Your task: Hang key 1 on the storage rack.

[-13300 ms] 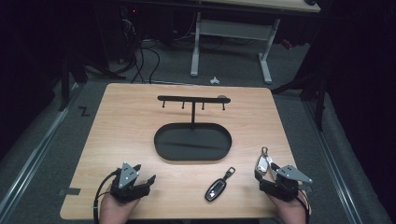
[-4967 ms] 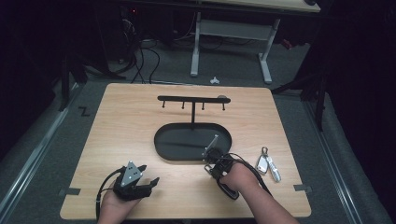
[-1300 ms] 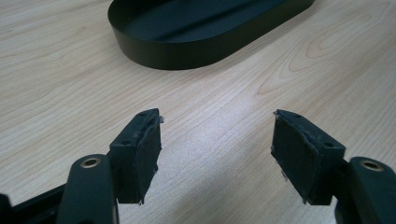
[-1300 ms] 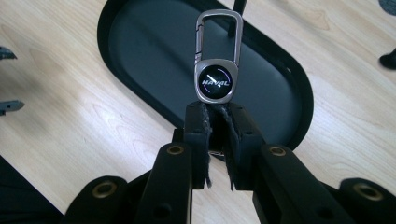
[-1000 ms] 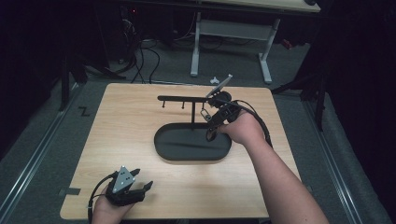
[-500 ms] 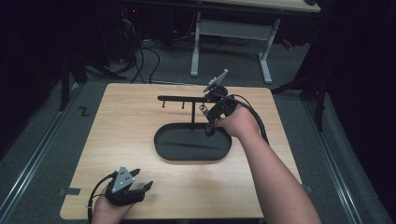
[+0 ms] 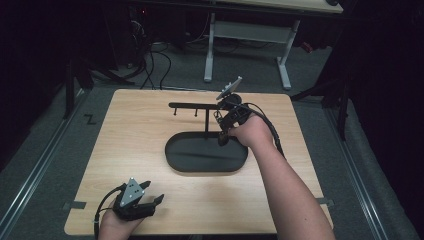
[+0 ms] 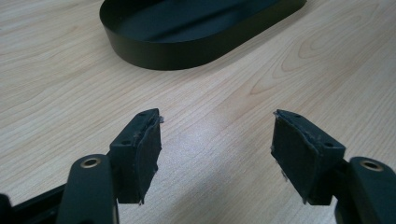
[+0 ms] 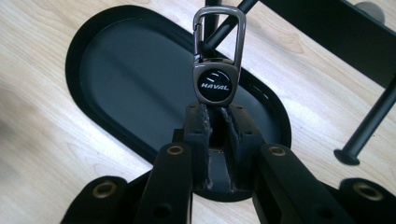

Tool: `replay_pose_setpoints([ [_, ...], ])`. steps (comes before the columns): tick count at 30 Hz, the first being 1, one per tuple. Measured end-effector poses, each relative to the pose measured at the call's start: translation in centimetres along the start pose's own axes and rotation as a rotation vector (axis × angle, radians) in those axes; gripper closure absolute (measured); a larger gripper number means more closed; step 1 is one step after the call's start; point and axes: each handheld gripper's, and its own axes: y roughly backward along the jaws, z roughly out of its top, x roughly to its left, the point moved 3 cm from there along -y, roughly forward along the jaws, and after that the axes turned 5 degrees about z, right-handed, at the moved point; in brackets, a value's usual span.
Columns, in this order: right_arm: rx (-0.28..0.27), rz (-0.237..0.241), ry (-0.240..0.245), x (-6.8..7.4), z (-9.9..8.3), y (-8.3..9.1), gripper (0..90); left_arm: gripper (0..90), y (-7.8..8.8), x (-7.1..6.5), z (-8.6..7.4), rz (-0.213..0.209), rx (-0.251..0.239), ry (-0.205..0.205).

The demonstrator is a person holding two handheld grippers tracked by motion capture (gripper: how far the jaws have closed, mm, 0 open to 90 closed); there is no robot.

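Right gripper (image 9: 215,109) pinching a key fob (image 9: 215,86), clip loop (image 9: 219,32) upright, at 2 o'clock above the tray (image 7: 206,152). Rack (image 7: 200,105) close ahead, one peg (image 9: 369,126) at 3 o'clock, post (image 9: 212,7) behind the loop. Left gripper (image 8: 217,140) wide, empty, on table (image 7: 135,140) at 7 o'clock.

On the 1 light wooden table (image 7: 150,200) stands 1 black metal key rack (image 7: 200,105) with 1 oval black tray (image 7: 200,156) as its base, 1 upright post and 1 horizontal bar. 3 short pegs can be counted hanging from that bar; more may be hidden behind the hand. 1 dark metal key fob (image 9: 215,86) with a round "HAVAL" badge and 1 carabiner clip is present. There are 2 black two-jaw grippers: 1 left gripper (image 7: 156,200) and 1 right gripper (image 7: 219,116).
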Motion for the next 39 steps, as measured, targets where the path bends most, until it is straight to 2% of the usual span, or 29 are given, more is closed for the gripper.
replay_pose_setpoints([
  [15,-0.007,-0.023,-0.032,-0.3,0.8,-1.2,80.7,33.2,0.0,-0.2,0.0,-0.011,0.005,-0.007],
  [17,-0.015,-0.029,-0.020,-0.4,0.9,-1.4,80.7,33.2,-0.1,-0.2,0.1,-0.009,0.002,-0.008],
  [18,-0.019,-0.036,-0.034,-0.3,1.0,-1.5,80.6,33.2,-0.1,-0.2,0.1,-0.014,0.006,-0.009],
  [22,-0.023,-0.049,-0.033,-0.4,1.1,-1.7,80.6,33.2,-0.1,-0.2,0.0,-0.016,0.007,-0.008],
  [30,-0.014,-0.048,-0.049,-0.2,1.1,-2.1,79.7,33.2,-0.2,-0.3,0.0,-0.018,0.009,-0.011],
  [33,-0.016,-0.049,-0.033,-0.2,1.1,-2.2,78.2,33.2,-0.2,-0.3,0.0,-0.022,0.013,-0.012],
  [34,-0.019,-0.038,-0.046,-0.2,1.1,-2.2,76.3,33.3,-0.2,-0.3,0.0,-0.025,0.014,-0.012],
  [39,-0.014,-0.036,-0.043,0.0,0.8,-2.1,74.1,33.2,-0.3,-0.3,0.0,-0.026,0.014,-0.014],
])
